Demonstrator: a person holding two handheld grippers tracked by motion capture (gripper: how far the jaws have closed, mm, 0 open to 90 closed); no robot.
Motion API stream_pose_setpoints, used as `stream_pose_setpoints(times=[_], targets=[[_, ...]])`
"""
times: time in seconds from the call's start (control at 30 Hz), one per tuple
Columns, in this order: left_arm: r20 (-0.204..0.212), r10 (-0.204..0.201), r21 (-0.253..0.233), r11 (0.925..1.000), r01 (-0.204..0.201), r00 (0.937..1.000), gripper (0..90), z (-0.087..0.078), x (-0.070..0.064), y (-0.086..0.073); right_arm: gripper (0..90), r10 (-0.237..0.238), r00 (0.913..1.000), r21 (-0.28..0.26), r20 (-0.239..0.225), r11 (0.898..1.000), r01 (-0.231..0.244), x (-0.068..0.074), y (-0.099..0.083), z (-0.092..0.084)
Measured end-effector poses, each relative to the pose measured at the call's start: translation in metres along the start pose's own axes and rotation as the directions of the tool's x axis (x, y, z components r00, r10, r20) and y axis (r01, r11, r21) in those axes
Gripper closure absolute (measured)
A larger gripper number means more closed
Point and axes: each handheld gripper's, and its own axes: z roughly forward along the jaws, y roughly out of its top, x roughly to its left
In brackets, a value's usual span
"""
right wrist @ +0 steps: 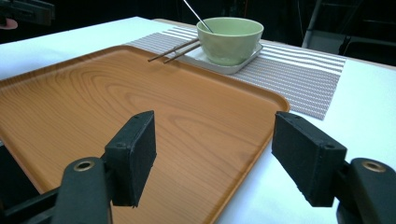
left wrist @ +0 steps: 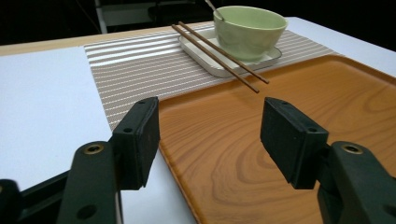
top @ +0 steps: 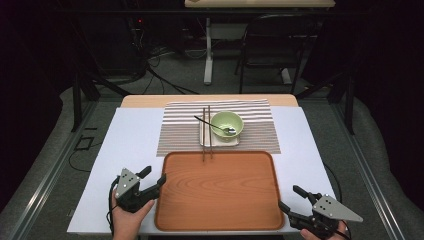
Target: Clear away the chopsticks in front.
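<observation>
A wooden tray [top: 220, 192] lies at the table's near middle. Beyond it a green bowl [top: 226, 123] with a spoon [top: 215, 125] in it sits on a white plate [top: 206, 140], on a striped placemat [top: 180, 130]. Two chopsticks [top: 206, 131] lean on the plate's left side, tips over the tray's far rim. My left gripper [top: 153, 177] stands open at the tray's left edge, nothing between its jaws. My right gripper [top: 292, 198] stands open at the tray's right near corner. The bowl [left wrist: 250, 29], chopsticks [left wrist: 219, 52] and tray [left wrist: 280, 93] lie ahead in the left gripper view; the bowl [right wrist: 229, 38] and tray [right wrist: 140, 107] in the right gripper view.
A white sheet [top: 125, 150] covers the table top, with bare wood [top: 145, 101] at the far edge. Behind the table stand a chair [top: 270, 45] and a desk leg [top: 208, 50], with cables on the floor. The left gripper [right wrist: 25, 11] shows far off in the right gripper view.
</observation>
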Motion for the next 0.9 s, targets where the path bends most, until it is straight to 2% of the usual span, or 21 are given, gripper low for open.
stream_pose_setpoints(times=[0.1,0.2,0.3,0.33,0.5,0.7,0.9], targets=[[-0.001,-0.006,0.006,1.0,0.006,1.0,34.0,0.001,0.001,0.0,30.4,-0.001,1.0,-0.003,0.001,1.0,0.001,-0.001,0.0,-0.001],[-0.031,-0.01,0.02,0.9997,0.01,0.9995,31.1,0.005,0.0,0.0,30.2,-0.011,0.9999,-0.009,0.002,1.0,0.011,0.001,0.0,-0.002],[-0.026,-0.02,0.034,0.9992,0.021,0.9995,28.5,0.007,0.0,0.0,30.2,-0.019,0.9998,-0.007,0.001,1.0,0.019,0.002,0.0,-0.001],[-0.036,-0.022,0.035,0.9991,0.023,0.9991,27.3,0.008,0.0,0.0,30.2,-0.022,0.9998,-0.007,0.003,1.0,0.022,0.001,0.0,-0.001],[-0.038,-0.01,0.037,0.9992,0.011,0.9992,26.1,0.009,-0.001,0.0,30.0,-0.011,0.9999,-0.005,0.005,1.0,0.011,0.001,-0.001,-0.003],[-0.048,-0.02,0.041,0.9989,0.022,0.9987,25.9,0.011,-0.001,0.0,29.9,-0.021,0.9997,-0.008,0.008,1.0,0.022,0.002,-0.001,-0.004],[-0.037,-0.036,0.055,0.9978,0.038,0.9987,26.0,0.013,0.0,0.001,29.8,-0.021,0.9997,-0.007,0.013,1.0,0.021,0.002,-0.001,-0.006]])
